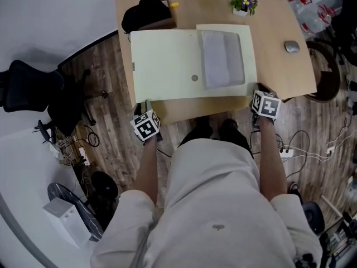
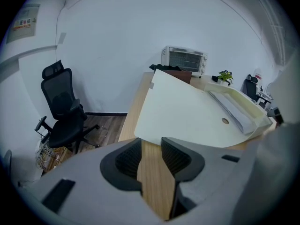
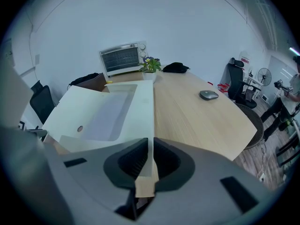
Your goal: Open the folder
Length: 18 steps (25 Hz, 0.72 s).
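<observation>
One folder lies on the surface. The right claw pinches its near right corner; the left claw is spread and empty.

One light wooden table stands in the room. On it lies one pale yellow paper folder, which carries one grey translucent pocket and one small round fastener. To the right sits one grey computer mouse. At the far end are one small potted plant with purple flowers and one white toaster oven, and at the far left one black bag. Black office chairs number two: the left chair and the right chair. Grey two-jaw grippers number two: the left gripper and the right gripper.
</observation>
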Each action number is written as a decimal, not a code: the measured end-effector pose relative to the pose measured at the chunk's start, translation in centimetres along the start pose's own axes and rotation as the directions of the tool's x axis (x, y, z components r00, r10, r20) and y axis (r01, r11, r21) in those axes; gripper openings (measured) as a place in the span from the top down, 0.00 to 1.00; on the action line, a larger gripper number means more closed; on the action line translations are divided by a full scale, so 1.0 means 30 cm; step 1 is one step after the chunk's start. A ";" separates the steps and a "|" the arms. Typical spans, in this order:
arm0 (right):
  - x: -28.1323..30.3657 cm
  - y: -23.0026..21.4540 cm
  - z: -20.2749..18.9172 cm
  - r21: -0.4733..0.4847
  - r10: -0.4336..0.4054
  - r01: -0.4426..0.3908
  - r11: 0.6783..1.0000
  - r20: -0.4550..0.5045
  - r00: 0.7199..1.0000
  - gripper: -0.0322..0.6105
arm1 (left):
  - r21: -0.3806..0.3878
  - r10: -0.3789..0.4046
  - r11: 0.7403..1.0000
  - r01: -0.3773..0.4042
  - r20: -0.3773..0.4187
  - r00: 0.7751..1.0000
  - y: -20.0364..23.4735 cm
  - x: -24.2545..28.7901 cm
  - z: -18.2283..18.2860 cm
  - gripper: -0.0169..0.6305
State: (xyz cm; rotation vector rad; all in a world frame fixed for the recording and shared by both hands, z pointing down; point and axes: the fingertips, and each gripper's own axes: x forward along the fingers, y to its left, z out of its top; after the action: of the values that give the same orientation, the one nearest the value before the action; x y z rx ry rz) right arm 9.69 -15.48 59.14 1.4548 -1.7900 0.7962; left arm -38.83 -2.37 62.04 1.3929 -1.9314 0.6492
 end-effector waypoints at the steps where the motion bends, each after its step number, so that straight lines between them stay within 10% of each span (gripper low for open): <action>1: 0.001 0.001 0.002 0.000 0.004 -0.004 1.000 0.000 1.000 0.91 | -0.003 0.011 1.000 -0.011 0.007 1.000 0.002 -0.006 0.006 0.79; 18: -0.068 -0.029 0.071 -0.066 0.072 -0.069 0.995 0.047 0.996 0.90 | -0.095 0.101 0.991 -0.090 0.123 0.987 -0.050 -0.166 0.063 0.73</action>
State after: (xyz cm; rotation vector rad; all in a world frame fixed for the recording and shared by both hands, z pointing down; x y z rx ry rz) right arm 10.55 -16.22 56.26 1.3877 -1.8962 0.7368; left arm -36.75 -1.09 57.07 1.3210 -2.1120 0.5227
